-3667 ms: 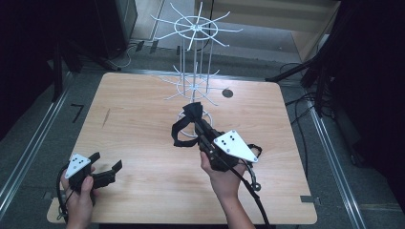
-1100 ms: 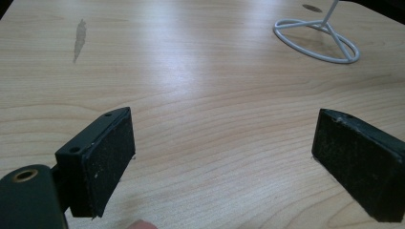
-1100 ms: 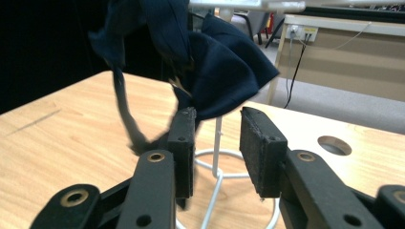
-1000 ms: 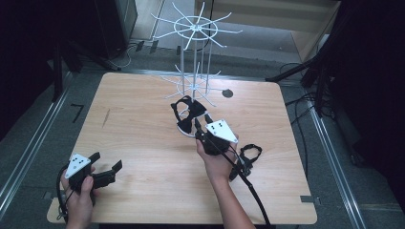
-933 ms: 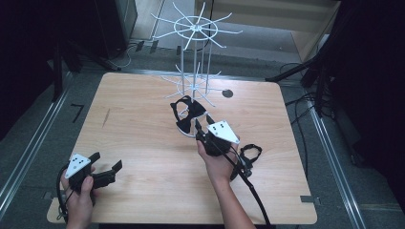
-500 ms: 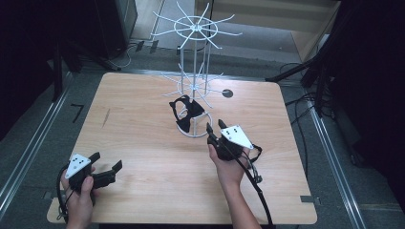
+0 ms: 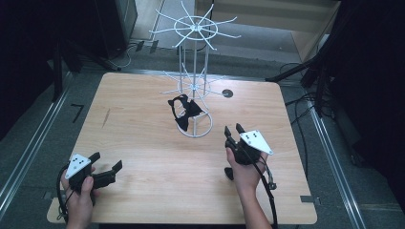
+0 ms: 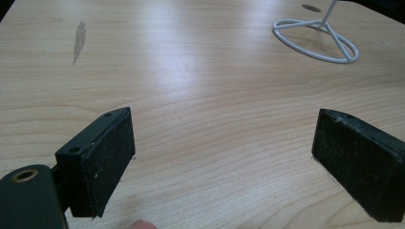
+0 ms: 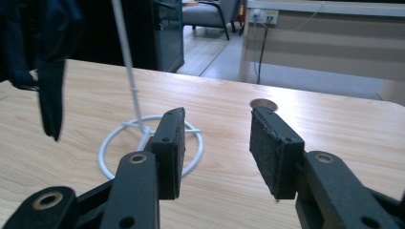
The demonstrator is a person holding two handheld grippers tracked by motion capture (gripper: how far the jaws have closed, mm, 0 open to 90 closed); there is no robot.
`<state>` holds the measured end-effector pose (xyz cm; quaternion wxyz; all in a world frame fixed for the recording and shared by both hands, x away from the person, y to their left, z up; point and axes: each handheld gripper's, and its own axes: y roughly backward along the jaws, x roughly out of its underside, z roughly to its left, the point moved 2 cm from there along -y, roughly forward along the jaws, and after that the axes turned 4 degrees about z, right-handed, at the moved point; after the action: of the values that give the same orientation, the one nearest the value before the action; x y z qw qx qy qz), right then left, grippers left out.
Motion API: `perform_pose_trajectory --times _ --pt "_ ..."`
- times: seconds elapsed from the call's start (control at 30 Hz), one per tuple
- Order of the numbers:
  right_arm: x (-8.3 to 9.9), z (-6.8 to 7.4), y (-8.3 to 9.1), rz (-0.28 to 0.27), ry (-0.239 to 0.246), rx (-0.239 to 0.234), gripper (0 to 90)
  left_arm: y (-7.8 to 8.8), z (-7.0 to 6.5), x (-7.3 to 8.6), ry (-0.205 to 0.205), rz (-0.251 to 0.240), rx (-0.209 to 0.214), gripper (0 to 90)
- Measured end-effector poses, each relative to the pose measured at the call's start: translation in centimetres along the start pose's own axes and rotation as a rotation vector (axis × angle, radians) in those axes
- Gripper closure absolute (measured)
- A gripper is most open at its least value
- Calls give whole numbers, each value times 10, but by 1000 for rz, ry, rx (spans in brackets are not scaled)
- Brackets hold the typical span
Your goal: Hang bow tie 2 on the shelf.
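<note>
Hanging limp black cloth (image 7: pixel 184 112) | white wire rack (image 7: pixel 194 78) | woodgrain table (image 7: pixel 143 157)

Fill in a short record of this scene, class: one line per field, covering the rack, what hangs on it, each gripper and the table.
rack: white wire rack, upright, ring base on the table
hanging item: black cloth on a lower arm of the rack
left gripper: open, nothing between the jaws, near the table's front left corner
right gripper: open, nothing between the jaws, right of the rack's base, apart from the cloth
table: light wood, round hole behind the rack
</note>
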<state>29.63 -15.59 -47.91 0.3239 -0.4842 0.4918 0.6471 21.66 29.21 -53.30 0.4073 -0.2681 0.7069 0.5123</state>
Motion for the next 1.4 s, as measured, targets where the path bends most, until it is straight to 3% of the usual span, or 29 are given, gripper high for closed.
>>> perform_pose_trajectory --times 0.23,0.53,0.7,0.77,1.4 --pt "11 -31 12 20 -29 52 575 0 0 0 0 0 0 82" --pt "26 -55 22 48 -47 96 574 0 0 0 -1 -4 -2 82" --pt "37 -71 25 78 -71 131 574 0 0 0 -2 -5 -3 82" --pt "44 -80 24 115 -102 156 576 0 0 0 -2 -5 -3 82" --pt "79 -96 11 296 -192 186 613 0 0 0 -2 -5 -4 82"
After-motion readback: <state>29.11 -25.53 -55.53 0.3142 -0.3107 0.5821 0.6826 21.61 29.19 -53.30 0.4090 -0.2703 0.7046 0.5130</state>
